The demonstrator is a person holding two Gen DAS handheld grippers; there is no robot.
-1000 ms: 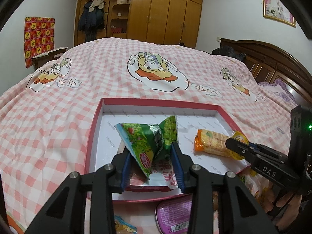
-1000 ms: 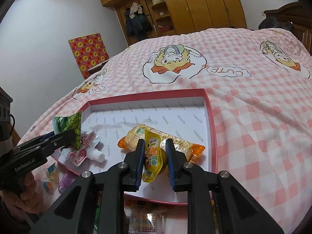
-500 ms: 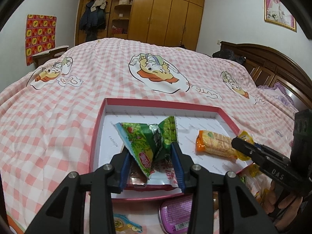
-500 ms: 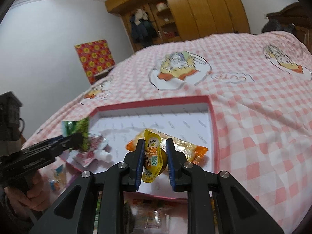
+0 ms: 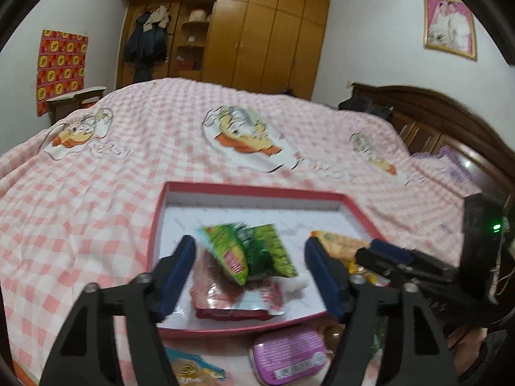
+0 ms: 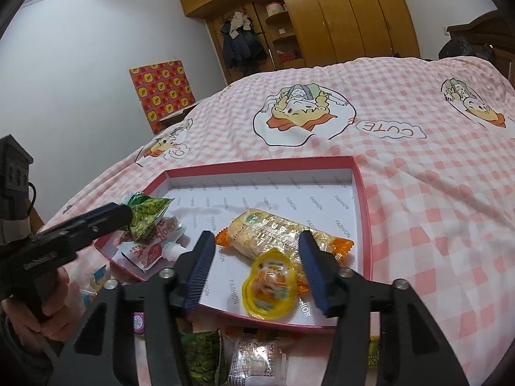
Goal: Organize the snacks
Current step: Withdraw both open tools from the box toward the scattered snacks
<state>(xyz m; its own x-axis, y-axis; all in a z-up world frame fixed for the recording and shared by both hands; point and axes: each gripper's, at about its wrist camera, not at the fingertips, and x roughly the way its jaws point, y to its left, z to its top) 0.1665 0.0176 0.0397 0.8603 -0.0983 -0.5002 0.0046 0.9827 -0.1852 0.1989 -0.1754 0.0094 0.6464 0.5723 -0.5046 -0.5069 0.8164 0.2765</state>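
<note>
Both claws were closed on their snacks a second ago; now we are opening them, holding nothing. Between the left gripper point(image 5: 249, 271) pads lies the green pea bag point(image 5: 251, 251), between the right gripper point(image 6: 256, 268) pads the yellow jelly cup point(image 6: 268, 288), both inside the red box point(image 6: 362, 199). Release step; next we back out and fetch the snacks just below the claws.

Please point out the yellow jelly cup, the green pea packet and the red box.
yellow jelly cup point(image 6: 269, 284), right wrist view, lid centre
green pea packet point(image 5: 254, 251), left wrist view, front face
red box point(image 6: 363, 193), right wrist view, right rim
</note>
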